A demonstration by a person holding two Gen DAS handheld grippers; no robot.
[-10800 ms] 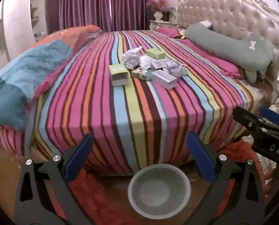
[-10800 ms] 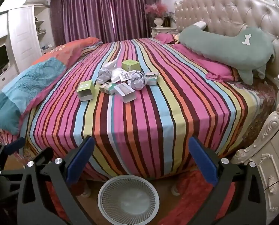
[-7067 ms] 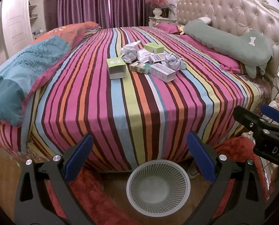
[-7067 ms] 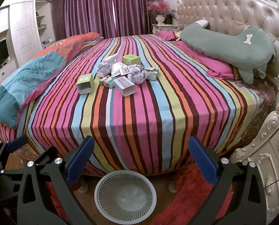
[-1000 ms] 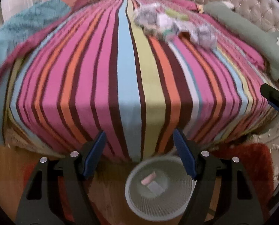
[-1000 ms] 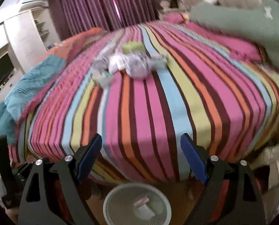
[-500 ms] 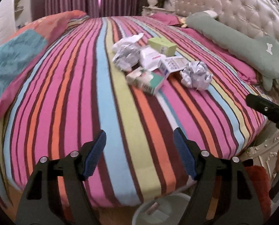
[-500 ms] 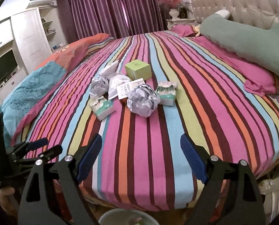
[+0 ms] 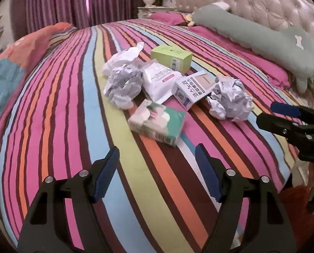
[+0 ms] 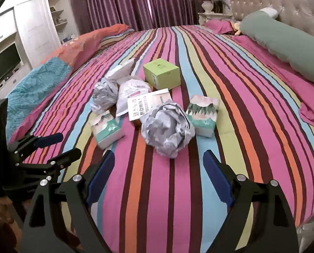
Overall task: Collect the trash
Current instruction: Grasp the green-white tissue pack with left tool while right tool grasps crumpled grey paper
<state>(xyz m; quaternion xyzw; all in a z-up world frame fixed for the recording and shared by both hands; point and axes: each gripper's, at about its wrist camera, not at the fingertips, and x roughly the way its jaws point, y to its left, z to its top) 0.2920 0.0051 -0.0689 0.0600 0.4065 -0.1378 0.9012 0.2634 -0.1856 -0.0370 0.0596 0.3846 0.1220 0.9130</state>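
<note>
**Trash pile ahead on the bed, both grippers empty**

I hold the left hand-held gripper (image 9: pixel 157 168) and right hand-held gripper (image 10: pixel 159 172) released, jaws spread, over the striped bed (image 10: pixel 252 97). The trash lies clustered: crumpled paper ball (image 10: pixel 167 129), green box (image 10: pixel 162 76), tissue pack (image 9: pixel 157 124). A second pack (image 10: pixel 203 115), seemingly closed, appears only in my right view.

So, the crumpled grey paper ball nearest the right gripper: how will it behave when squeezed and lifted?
The crumpled paper ball looks loosely wadded, with deep folds, so it will probably compress between the jaws rather than resist. It is likely very light. Its lumpy shape on the soft striped bedcover suggests it would scoot or tumble a little, not roll far, if nudged.
</note>
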